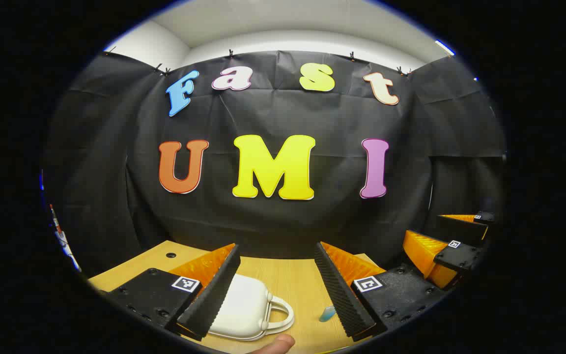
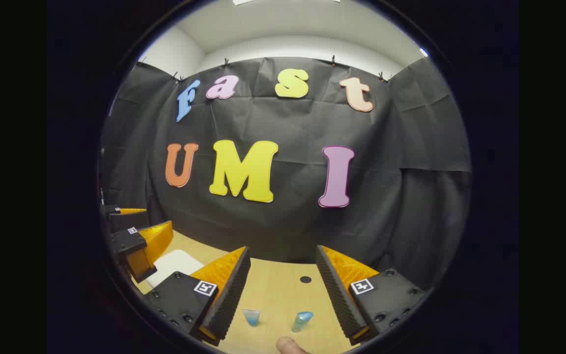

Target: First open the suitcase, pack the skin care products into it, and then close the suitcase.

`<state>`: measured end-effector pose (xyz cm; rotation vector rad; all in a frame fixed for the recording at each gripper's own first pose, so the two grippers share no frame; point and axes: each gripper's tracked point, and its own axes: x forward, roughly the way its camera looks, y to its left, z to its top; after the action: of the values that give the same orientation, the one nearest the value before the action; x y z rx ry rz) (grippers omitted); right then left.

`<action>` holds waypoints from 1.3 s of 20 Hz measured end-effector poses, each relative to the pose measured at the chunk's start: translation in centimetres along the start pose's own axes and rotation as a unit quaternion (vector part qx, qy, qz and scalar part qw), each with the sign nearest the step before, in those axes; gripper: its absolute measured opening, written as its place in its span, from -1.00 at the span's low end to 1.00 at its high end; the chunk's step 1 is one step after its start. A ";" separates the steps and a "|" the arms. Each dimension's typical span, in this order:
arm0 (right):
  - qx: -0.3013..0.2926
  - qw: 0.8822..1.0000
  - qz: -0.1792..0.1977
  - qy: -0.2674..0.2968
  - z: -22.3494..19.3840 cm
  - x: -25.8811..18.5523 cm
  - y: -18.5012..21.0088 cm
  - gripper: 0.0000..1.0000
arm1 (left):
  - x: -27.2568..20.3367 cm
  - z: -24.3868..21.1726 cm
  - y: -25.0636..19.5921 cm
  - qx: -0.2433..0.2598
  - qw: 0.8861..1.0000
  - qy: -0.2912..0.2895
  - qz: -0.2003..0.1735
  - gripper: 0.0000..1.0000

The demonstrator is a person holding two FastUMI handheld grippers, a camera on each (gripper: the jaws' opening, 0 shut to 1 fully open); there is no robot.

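Observation:
A small white suitcase (image 1: 243, 307) lies closed on the wooden table (image 1: 283, 280), its handle pointing right. My left gripper (image 1: 275, 290) hangs open above it, nothing between its fingers. A blue skin care tube (image 1: 327, 313) lies to the right of the suitcase. In the right gripper view, two blue skin care items (image 2: 251, 317) (image 2: 302, 320) lie on the table between the fingers of my open right gripper (image 2: 283, 290). The suitcase (image 2: 172, 265) shows at left there, beside the left gripper (image 2: 138, 241). The right gripper (image 1: 452, 246) appears at the right in the left gripper view.
A black cloth wall (image 1: 283, 196) closes off the back of the table. Small round holes (image 2: 305, 279) (image 1: 171, 255) mark the tabletop. A fingertip (image 1: 275, 344) shows at the bottom edge in the left gripper view, and another (image 2: 288, 345) in the right gripper view.

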<state>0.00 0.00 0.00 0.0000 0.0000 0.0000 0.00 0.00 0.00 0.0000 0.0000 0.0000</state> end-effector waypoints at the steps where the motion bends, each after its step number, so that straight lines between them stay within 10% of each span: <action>1: 0.000 1.000 0.001 -0.001 0.0 0.0 0.0 0.59 | 0.0 -0.1 -0.2 -0.002 1.000 0.002 -0.004 0.95; 18: -0.005 1.000 -0.015 0.017 -1.9 -0.2 -1.5 0.58 | 0.4 -3.3 -0.5 0.025 1.000 0.016 -0.006 0.95; 26: -0.019 0.997 -0.065 0.048 -5.4 -0.6 -6.6 0.60 | 1.9 -14.2 -1.8 0.215 0.974 0.046 -0.047 0.98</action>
<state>-0.64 -6.65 -5.44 -0.0377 0.0968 -0.1310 1.85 -1.77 -14.18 0.4340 0.0937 -0.0942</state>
